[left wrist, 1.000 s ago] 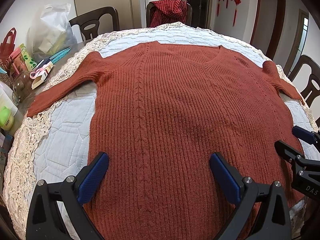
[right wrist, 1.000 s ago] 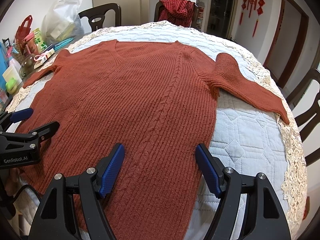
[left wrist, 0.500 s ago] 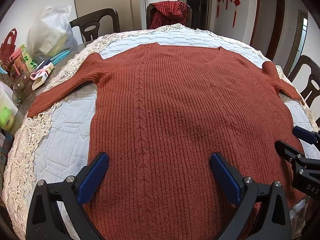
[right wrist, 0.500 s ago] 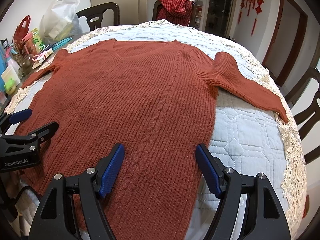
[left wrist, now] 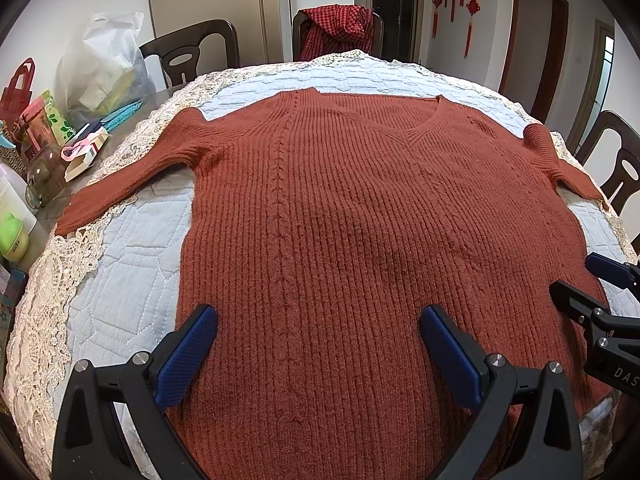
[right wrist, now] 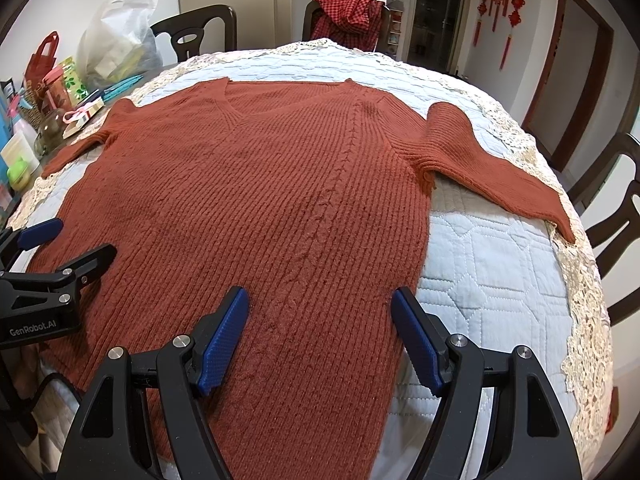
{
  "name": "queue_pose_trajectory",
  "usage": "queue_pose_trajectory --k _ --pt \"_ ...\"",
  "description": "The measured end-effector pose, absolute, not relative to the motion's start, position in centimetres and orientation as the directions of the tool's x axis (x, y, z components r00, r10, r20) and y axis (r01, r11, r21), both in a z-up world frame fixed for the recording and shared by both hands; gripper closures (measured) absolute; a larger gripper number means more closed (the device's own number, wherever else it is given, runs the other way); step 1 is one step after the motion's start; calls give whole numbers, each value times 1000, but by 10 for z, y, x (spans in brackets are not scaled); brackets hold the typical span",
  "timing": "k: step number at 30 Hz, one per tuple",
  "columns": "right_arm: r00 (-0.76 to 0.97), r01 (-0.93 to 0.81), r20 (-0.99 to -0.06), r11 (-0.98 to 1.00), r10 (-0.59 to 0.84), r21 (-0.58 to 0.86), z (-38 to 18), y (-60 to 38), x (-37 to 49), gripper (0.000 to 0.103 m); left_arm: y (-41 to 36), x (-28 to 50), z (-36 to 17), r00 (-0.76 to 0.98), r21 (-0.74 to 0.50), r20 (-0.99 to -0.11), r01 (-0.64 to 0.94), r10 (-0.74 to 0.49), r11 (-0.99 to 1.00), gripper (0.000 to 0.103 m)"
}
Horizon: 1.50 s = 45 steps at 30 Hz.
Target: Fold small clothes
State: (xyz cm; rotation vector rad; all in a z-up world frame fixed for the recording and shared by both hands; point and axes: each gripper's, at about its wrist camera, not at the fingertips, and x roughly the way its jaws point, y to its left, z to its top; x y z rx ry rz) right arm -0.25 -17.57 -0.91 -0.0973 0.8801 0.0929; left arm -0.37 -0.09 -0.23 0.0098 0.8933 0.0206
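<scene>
A rust-red ribbed V-neck sweater (left wrist: 360, 216) lies flat, front up, on a quilted white cloth on a round table, both sleeves spread out to the sides; it also shows in the right wrist view (right wrist: 260, 200). My left gripper (left wrist: 318, 320) is open and empty, hovering over the sweater's lower left part near the hem. My right gripper (right wrist: 320, 300) is open and empty over the lower right part. Each gripper shows at the edge of the other's view: the right gripper (left wrist: 580, 276) and the left gripper (right wrist: 72, 240).
The quilted cloth (left wrist: 132, 256) has a lace border (right wrist: 580, 312). Bags, boxes, a jar and bottles (left wrist: 44, 160) crowd the table's left edge. Dark wooden chairs (left wrist: 192, 52) ring the table; one holds a red checked cloth (left wrist: 340, 28).
Both grippers have edged slightly back and up from the sweater; the view shifted a little. Both stay open. The sweater has not moved.
</scene>
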Motion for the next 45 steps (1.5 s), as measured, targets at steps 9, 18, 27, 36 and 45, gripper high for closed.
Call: queue_pose_trajectory --k 9,18,27,36,45 --pt "633 -118 -773 992 39 -47 -9 -177 -3 29 0 -4 -2 627 18 -778 -15 23 1000 0" --pt "632 -118 -774 992 38 -48 -9 -177 -3 29 0 -4 -2 629 19 -777 -15 24 1000 0" --pt "633 -118 -773 992 39 -47 -9 -177 -2 29 0 -4 -2 629 19 -777 -15 25 1000 0" --pt "633 -119 -773 992 40 -46 -9 -177 -2 29 0 -4 -2 630 19 -776 -16 25 1000 0" --pt "632 -119 -774 992 40 -46 -9 -178 -2 29 2 -3 -2 631 18 -775 -16 25 1000 0"
